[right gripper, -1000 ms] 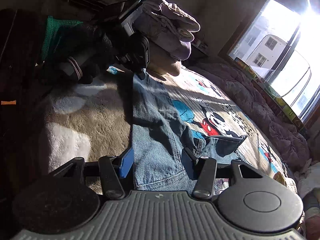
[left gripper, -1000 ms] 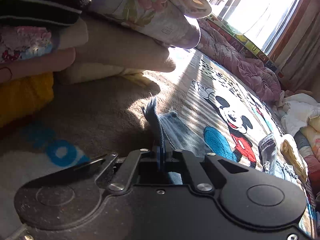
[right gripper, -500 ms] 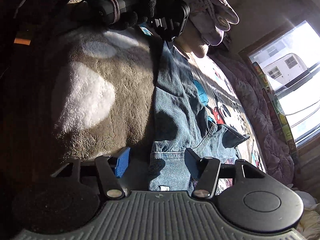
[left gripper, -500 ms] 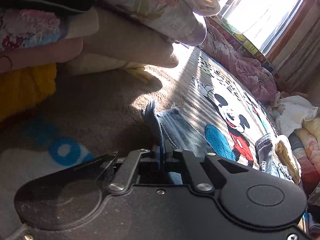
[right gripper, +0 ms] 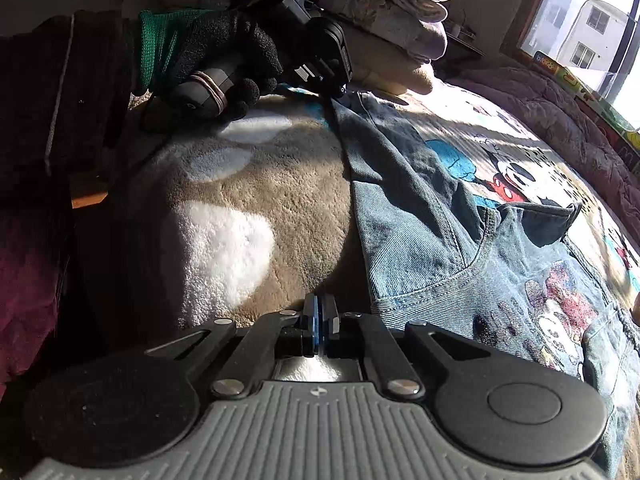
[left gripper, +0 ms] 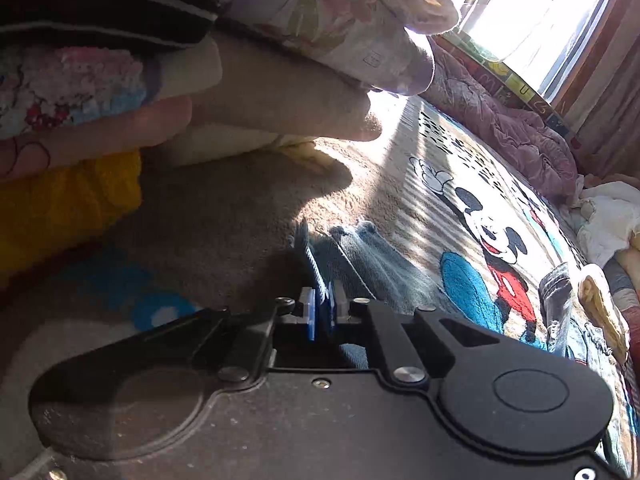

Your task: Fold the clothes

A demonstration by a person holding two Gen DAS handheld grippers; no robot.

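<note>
My left gripper (left gripper: 321,312) pinches the hem corner of the denim garment (right gripper: 420,216); its jaws are opening slightly, with the denim edge still standing between the blue pads (left gripper: 311,314). My right gripper (right gripper: 320,322) is closed with nothing between its jaws, resting over the plush blanket (right gripper: 260,200) just left of the garment's near hem. The garment lies flat on the blanket, running from the near hem beside the right gripper to the far corner at the left gripper, its left edge straight and clear of other items. Open room lies on the bare blanket to the left of that edge and on the cartoon-mouse print (left gripper: 496,240) to the right. A stack of folded textiles (left gripper: 120,80) stands close beyond the left gripper and limits travel in that direction. A pink quilt (left gripper: 520,136) borders the blanket under the window (left gripper: 540,8), and a heap of loose clothes (left gripper: 604,224) occupies the right edge. The right wrist view shows my gloved left hand (right gripper: 224,60) around the tool handle, a dark sleeve, and the printed patch on the denim (right gripper: 560,320); the left wrist view shows none of these. The left wrist view alone shows the pad contact on the hem and a yellow fold (left gripper: 60,208) at the stack base.
</note>
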